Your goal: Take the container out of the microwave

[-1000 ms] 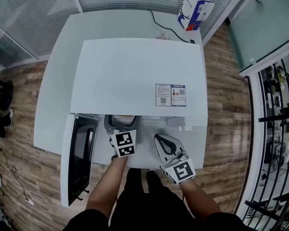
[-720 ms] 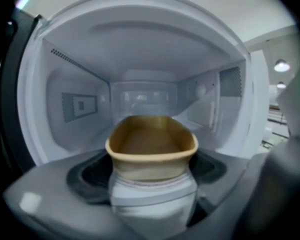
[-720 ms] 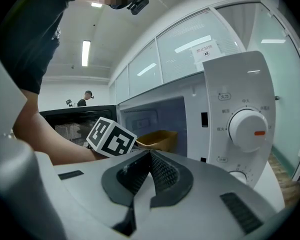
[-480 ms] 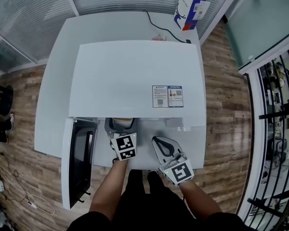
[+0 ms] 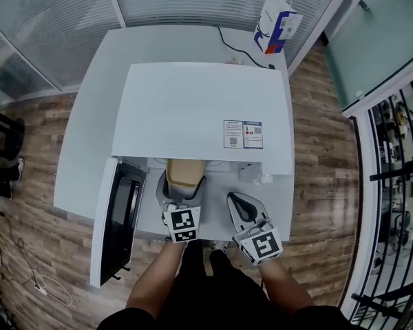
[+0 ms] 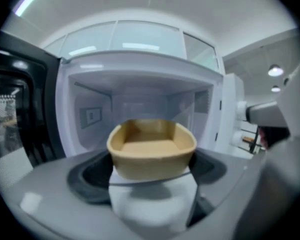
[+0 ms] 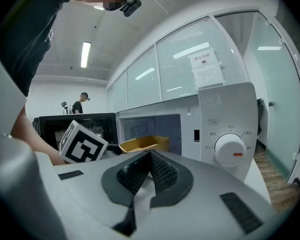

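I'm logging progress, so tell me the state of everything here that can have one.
Microwave: door swung open.
Container: empty, gripped at the microwave's opening.
Left tool: shut on the container.
Right tool: shut, empty.
Bag: upright.
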`<state>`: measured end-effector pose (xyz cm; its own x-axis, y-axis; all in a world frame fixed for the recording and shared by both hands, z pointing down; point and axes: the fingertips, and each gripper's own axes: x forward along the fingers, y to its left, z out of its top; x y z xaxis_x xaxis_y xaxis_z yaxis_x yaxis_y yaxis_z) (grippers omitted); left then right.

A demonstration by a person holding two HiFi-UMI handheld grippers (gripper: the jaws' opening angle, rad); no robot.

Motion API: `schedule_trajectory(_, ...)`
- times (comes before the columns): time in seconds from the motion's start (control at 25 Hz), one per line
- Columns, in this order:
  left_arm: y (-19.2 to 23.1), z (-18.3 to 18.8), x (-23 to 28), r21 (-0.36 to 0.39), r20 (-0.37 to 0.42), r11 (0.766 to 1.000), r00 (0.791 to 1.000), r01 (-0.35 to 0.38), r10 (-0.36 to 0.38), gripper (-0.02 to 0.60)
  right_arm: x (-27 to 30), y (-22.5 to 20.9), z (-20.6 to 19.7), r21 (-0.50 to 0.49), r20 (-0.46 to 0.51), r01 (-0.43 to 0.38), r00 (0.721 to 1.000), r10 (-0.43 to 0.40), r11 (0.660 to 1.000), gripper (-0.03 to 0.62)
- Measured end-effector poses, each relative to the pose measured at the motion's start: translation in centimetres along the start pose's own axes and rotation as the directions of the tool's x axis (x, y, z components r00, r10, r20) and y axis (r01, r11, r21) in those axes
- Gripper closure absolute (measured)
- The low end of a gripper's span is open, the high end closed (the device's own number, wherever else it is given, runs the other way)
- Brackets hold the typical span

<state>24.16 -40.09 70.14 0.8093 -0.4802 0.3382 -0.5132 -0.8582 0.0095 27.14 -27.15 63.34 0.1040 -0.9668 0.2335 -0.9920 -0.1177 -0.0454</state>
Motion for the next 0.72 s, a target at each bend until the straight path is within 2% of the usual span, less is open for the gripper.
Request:
schedule_trajectory(0.2, -0.5, 0.2, -3.4, -0.017, 0.006, 1.000, 1.000, -0.013, 0.013, 0.107, -0.9, 0.5, 1.6, -0.007, 0.029, -0.005, 1.000, 0.005, 1.000, 0.595)
schedule_trajectory(0.32, -0.6, 0.2, -5.3, -0.003, 0.006, 1.000, 1.000, -0.023, 0.023, 0.107, -1.4, 1.0, 2.5, 0.016, 0.054, -0.010, 0.998, 0.009, 1.000, 0.595)
schedule_trajectory(0.52, -2.4, 0.3, -8.3, 0.015, -0.002, 1.000, 1.000, 0.018, -0.018, 0.107, -2.7, 1.9, 3.3, 0.007, 0.069, -0.022, 0.997, 0.021, 1.000, 0.595)
schedule_trajectory(0.72, -3.9, 1.5, -11.2, 0.012, 0.026, 0.999, 0.999, 0.030, -0.030, 0.107, -3.7, 1.9, 3.8, -0.007, 0.079, -0.035, 0.996, 0.035, 0.999, 0.595)
